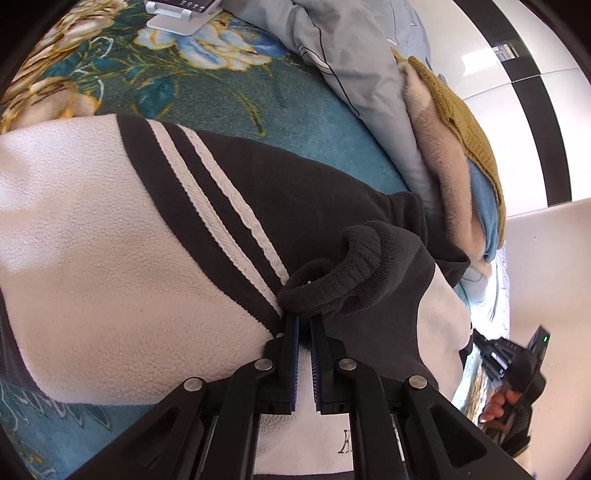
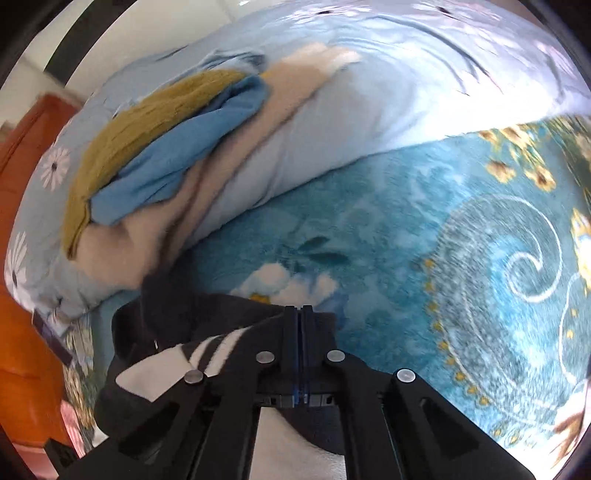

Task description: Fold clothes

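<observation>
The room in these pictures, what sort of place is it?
Probably a bedroom: the black-and-cream fleece top lies on a plush teal floral blanket, beside a light blue daisy-print duvet with a pile of clothes on it.

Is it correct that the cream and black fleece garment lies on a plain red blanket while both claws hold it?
Not quite: the blanket is teal with a flower pattern, as the right wrist view shows. The fleece garment does lie on it, held by the left claw and the right claw.

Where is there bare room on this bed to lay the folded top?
Free: the teal blanket right of the right gripper, below the quilt. Crowded: the pile of clothes on the quilt, and the stand near the blanket's far edge.
</observation>
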Demonstrator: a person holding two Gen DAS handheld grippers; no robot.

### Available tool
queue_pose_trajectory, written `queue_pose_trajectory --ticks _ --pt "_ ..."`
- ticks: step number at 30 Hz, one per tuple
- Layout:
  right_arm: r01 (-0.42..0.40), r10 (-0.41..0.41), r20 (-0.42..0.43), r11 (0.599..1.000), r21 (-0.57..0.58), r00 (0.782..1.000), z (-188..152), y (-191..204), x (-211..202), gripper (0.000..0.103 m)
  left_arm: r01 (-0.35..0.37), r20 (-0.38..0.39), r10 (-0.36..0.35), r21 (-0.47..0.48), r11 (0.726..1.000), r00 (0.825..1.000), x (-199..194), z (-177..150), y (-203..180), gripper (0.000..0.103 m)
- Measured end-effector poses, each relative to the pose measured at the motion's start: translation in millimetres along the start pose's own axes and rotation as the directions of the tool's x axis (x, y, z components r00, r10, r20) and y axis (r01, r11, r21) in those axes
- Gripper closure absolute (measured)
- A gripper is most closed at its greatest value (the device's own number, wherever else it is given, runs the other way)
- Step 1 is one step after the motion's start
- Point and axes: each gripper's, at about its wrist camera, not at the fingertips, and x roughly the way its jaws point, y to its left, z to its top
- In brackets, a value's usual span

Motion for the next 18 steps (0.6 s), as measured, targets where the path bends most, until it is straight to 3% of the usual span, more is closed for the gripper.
queue_pose_trajectory --ticks 6,8,11,12,13,15,18 --pt "-0.01 0.01 0.01 1.0 -0.018 1.0 18 12 -7 0.103 -0.001 -0.005 0.001 0.012 1.0 1.0 -1 -6 -3 0.095" --pt "0.02 -0.022 -0.039 0.998 -0.052 0.999 15 12 -4 0.103 0.001 -0.007 -0.001 0.012 1.0 1.0 -1 -8 -5 0.095" --pt "0.064 -0.067 -0.04 0.994 -0.083 0.997 6 6 -8 0.099 -0.001 -0.008 0.001 0.012 1.0 1.0 -1 -11 -7 0.095" --pt "0.066 -0.069 -0.037 0.995 -0.068 0.997 3 1 -9 0.091 -0.001 -0.009 0.001 0.012 1.0 1.0 0 -13 -8 0.095" --pt "0.067 -0.069 -0.035 0.996 -0.053 0.997 1 -3 -11 0.072 -0.002 -0.011 0.002 0.013 1.0 1.0 0 -15 -8 0.095" --pt "0.059 -0.06 -0.034 0.998 -0.019 0.998 -1 -11 -10 0.053 -0.004 -0.013 0.004 0.014 1.0 1.0 0 -18 -10 0.095" --pt "0.051 -0.051 -0.042 0.999 0.002 0.998 -3 -17 -5 0.053 -0.007 -0.015 0.007 0.015 1.0 1.0 0 -22 -13 0.094"
